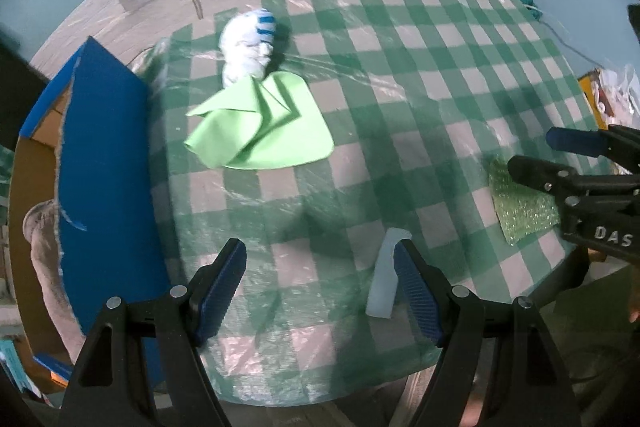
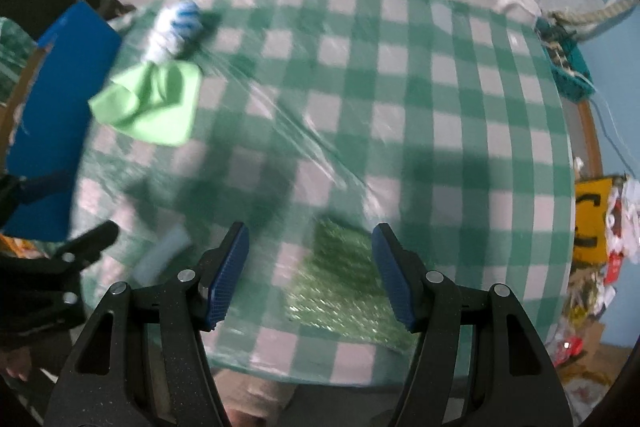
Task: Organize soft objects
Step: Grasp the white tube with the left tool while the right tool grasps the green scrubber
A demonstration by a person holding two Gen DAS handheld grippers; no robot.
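Four soft items lie beside the blue box (image 1: 108, 163): green cloth (image 1: 264, 123) and striped sock (image 1: 250, 43) nearest, pale foam block (image 1: 384, 279) and glittery sponge (image 2: 344, 287) farther. Both grippers, left (image 1: 320, 287) and right (image 2: 310, 271), gape empty. Slick plastic sheeting may bunch under a pinch.

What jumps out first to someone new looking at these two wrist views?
The green-and-white checked tablecloth fills both views. On its far left side lies a crumpled light green cloth, touching a white bundle with blue stripes behind it, next to a blue box flap. Nearer, the open left hand-held gripper hovers beside a small pale block, and the open right hand-held gripper sits above a glittery green sponge pad.
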